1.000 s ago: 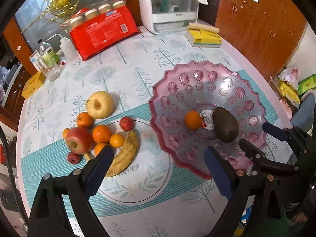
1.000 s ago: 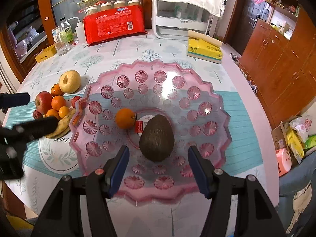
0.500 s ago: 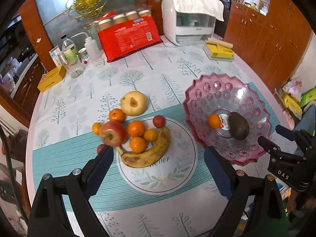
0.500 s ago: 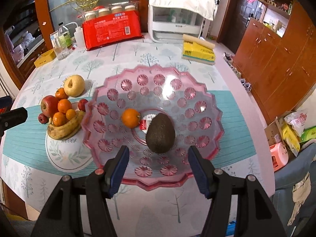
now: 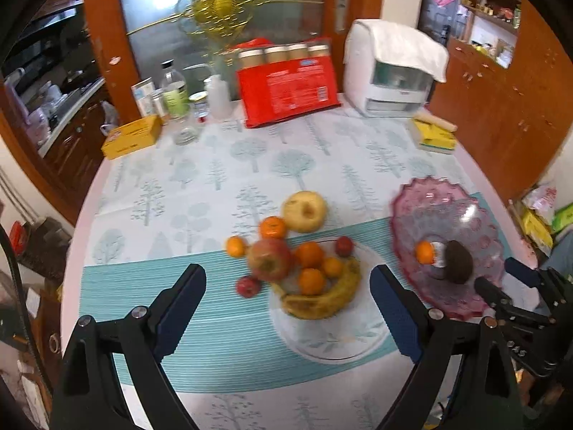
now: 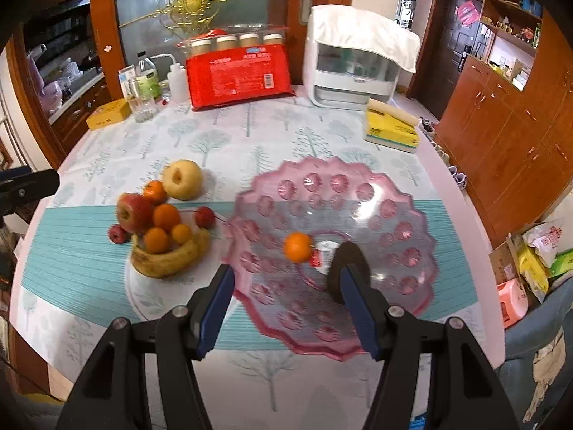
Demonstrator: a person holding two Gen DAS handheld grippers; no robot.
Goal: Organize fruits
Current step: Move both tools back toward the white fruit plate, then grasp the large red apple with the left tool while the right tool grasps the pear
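Both empty, spread-jawed grippers, left gripper (image 5: 286, 301) and right gripper (image 6: 286, 304), hover between transfers above the table's near edge (dark avocado (image 6: 345, 251) and small orange (image 6: 298, 247) inside the scalloped pink glass bowl (image 6: 412, 286)), the next move apparently fetching from the fruit pile (image 5: 304, 272).

- Both views are bright and evenly lit; daylight glows through the frosted glass door (image 5: 222, 36) behind the bench (image 5: 215, 179).
- Glare sits on the pink bowl (image 6: 361, 193) rim and on the glossy cloth.
- Motion blur smears the fruit pile (image 5: 301, 268) and the bowl in both views; the avocado (image 6: 343, 254) is soft-edged.
- Fisheye bends the cabinets and the bench edge; the corners are vignetted black.
- Shadows under the fruit are faint.
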